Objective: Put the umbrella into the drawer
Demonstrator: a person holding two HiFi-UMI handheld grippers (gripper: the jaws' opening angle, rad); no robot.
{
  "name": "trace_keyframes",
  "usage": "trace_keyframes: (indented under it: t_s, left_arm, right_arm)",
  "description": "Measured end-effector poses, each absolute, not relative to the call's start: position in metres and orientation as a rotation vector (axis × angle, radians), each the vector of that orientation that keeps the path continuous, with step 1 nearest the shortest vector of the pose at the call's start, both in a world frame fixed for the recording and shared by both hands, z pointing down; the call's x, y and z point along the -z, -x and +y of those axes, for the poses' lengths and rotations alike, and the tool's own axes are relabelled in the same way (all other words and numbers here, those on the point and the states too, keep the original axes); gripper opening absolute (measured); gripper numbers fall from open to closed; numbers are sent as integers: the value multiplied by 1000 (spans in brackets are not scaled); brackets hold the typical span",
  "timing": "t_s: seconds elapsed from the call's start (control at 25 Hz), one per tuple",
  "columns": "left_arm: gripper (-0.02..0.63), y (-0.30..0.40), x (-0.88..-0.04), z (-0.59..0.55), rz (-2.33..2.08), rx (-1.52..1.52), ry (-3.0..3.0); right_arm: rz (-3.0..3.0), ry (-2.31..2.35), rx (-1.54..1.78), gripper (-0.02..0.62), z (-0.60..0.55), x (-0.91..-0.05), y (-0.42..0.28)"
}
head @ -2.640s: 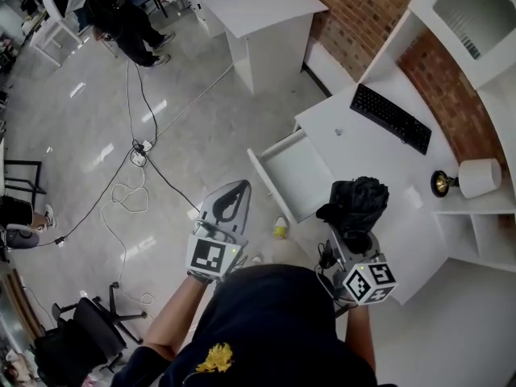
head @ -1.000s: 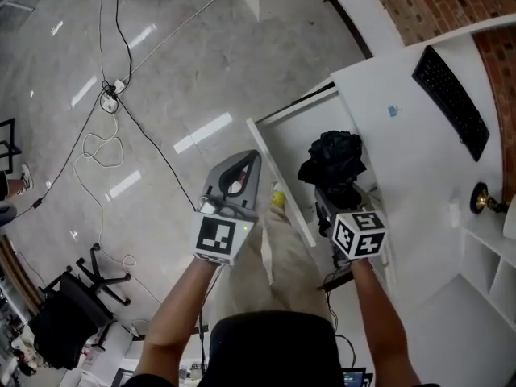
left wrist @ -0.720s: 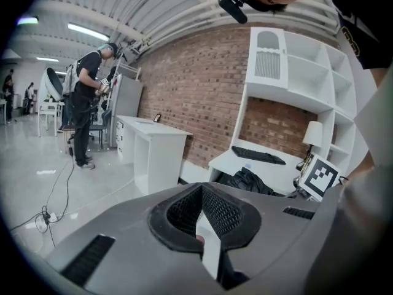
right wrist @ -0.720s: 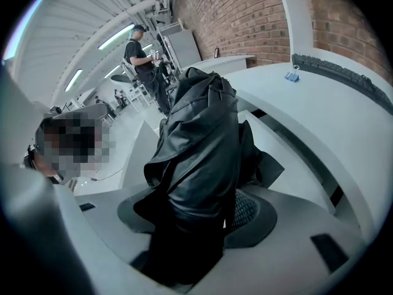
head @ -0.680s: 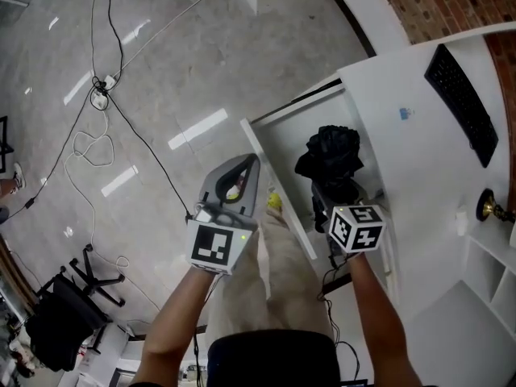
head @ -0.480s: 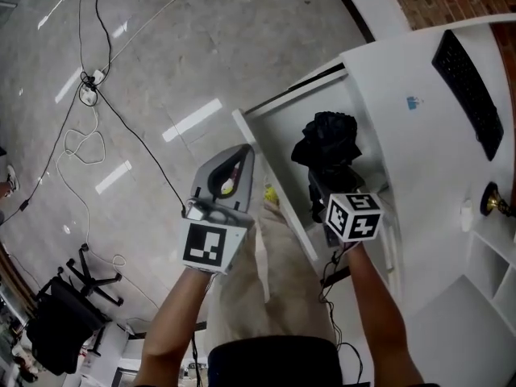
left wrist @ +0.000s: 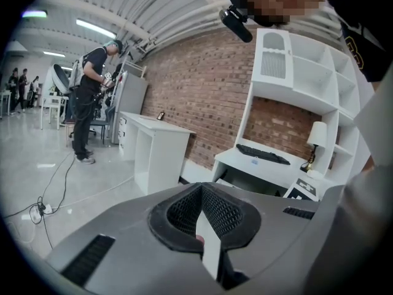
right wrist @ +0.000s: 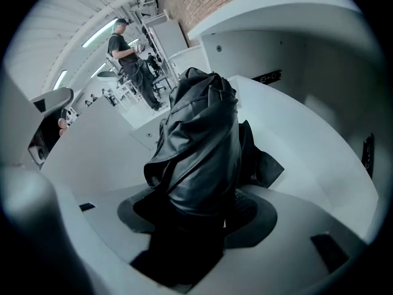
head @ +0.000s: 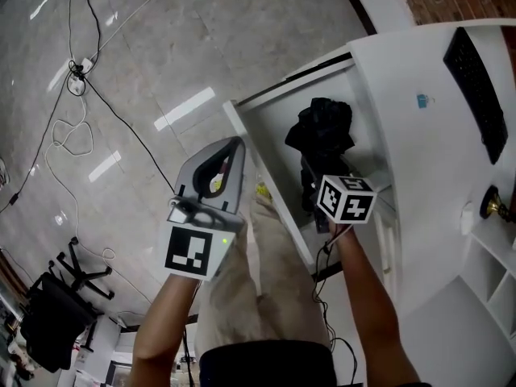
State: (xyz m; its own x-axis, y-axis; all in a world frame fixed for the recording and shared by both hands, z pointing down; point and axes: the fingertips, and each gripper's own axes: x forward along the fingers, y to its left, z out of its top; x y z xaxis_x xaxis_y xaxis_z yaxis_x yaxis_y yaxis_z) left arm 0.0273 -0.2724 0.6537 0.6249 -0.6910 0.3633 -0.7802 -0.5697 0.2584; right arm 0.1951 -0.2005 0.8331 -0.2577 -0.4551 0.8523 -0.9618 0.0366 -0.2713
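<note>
A black folded umbrella (head: 321, 134) hangs low inside the open white drawer (head: 266, 107) of the desk. My right gripper (head: 320, 172), with its marker cube, is shut on the umbrella's lower end and points steeply down. In the right gripper view the umbrella (right wrist: 199, 143) fills the middle above the right gripper (right wrist: 196, 211), with the drawer's white walls (right wrist: 301, 128) all around it. My left gripper (head: 235, 142) hovers over the floor just left of the drawer's front panel. It is shut and holds nothing. In its own view the left gripper (left wrist: 200, 185) faces the desk.
A black keyboard (head: 482, 87) lies on the white desk top (head: 419, 143). A brass lamp base (head: 488, 204) stands by the shelves. Cables (head: 76, 111) trail over the shiny floor and an office chair (head: 48, 329) stands at the lower left. A person (left wrist: 92, 97) stands far off.
Both hands have sunk. The umbrella has gone down with my right gripper into the drawer. The left gripper has dropped a little beside the drawer front.
</note>
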Motion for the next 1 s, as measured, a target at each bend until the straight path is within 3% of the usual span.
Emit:
trace_keyframes:
  t_s: [1.0]
  left_arm:
    - [15,-48,-650,-258,-1084,-296,-2487]
  right_arm:
    - [-1707,-1246,-1116,258,-208,-881,-186]
